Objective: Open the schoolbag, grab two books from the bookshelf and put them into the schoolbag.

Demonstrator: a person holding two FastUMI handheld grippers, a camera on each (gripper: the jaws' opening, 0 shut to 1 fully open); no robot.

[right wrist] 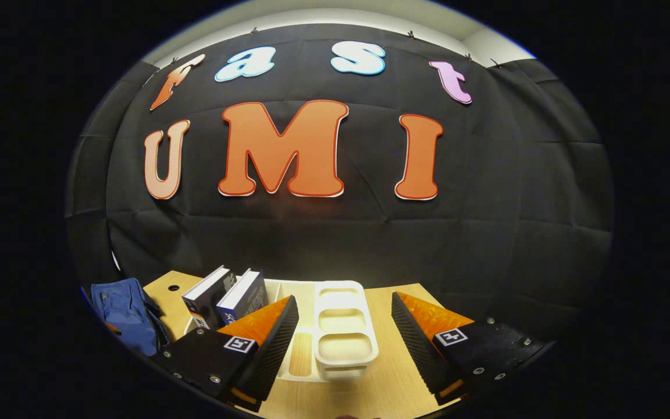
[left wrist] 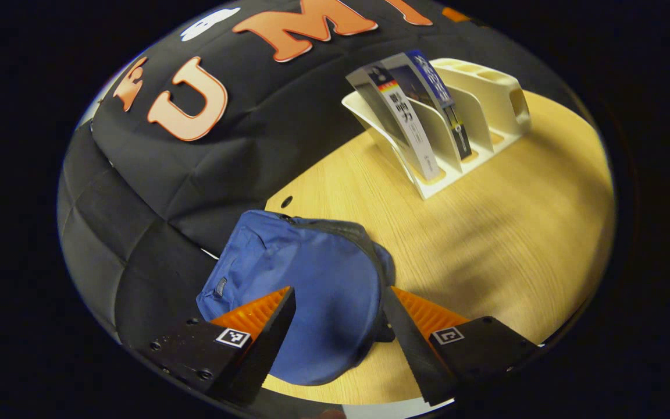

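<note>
On table (left wrist: 486,233): cream bookshelf (left wrist: 486,110) holding two books (left wrist: 410,116) (leaning, in adjacent slots); blue schoolbag (left wrist: 306,291), zipped, near table's edge. Left gripper (left wrist: 341,326) spread above schoolbag; right gripper (right wrist: 344,337) spread before bookshelf (right wrist: 341,331).

Open hand-held gripper (right wrist: 344,334) faces bookshelf (right wrist: 344,331) holding two books (right wrist: 227,295).

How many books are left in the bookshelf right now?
2. Both lean side by side in the slots at one end of the cream bookshelf: one with a pale spine, one with a blue spine. None shows in the other slots.
</note>
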